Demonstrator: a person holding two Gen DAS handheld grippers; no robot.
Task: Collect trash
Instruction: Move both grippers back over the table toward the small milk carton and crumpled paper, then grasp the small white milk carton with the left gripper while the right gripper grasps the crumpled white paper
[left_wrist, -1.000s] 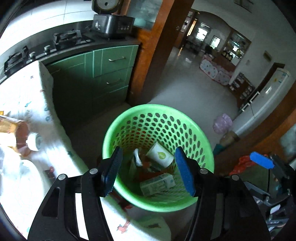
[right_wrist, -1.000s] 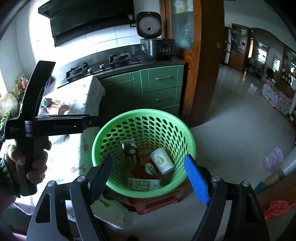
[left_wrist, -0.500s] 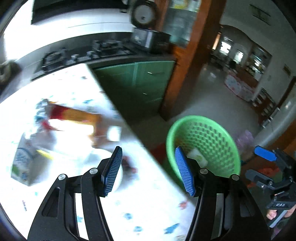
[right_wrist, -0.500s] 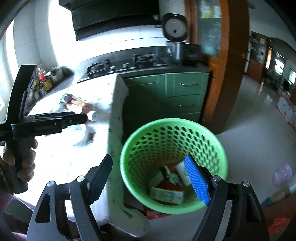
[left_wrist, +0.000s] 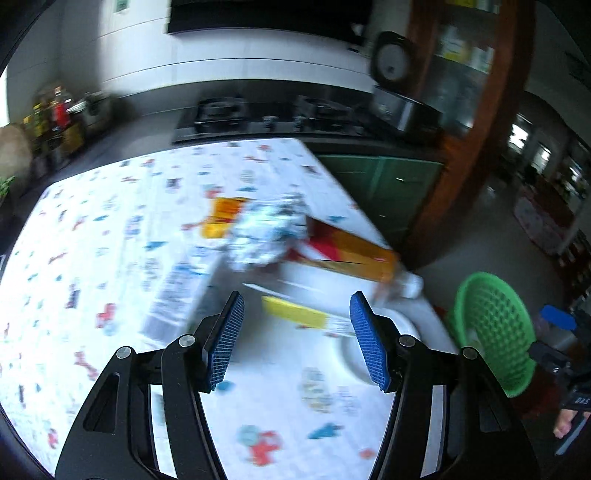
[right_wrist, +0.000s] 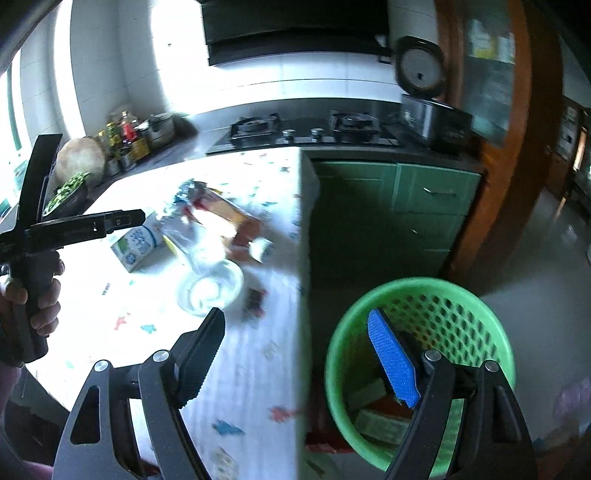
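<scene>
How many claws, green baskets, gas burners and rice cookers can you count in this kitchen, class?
Black two-finger claws: 2, left claw, right claw
Green perforated plastic basket: 1
Black gas stove burners: 2
Silver open-lidded rice cooker: 1
Total: 6

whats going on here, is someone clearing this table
A person with a gripper in each hand is collecting trash. Both are open and hold nothing. The left gripper points at the cartons and wrappers on the table; the right gripper is near the table edge beside the green basket, which already holds some trash.
</scene>
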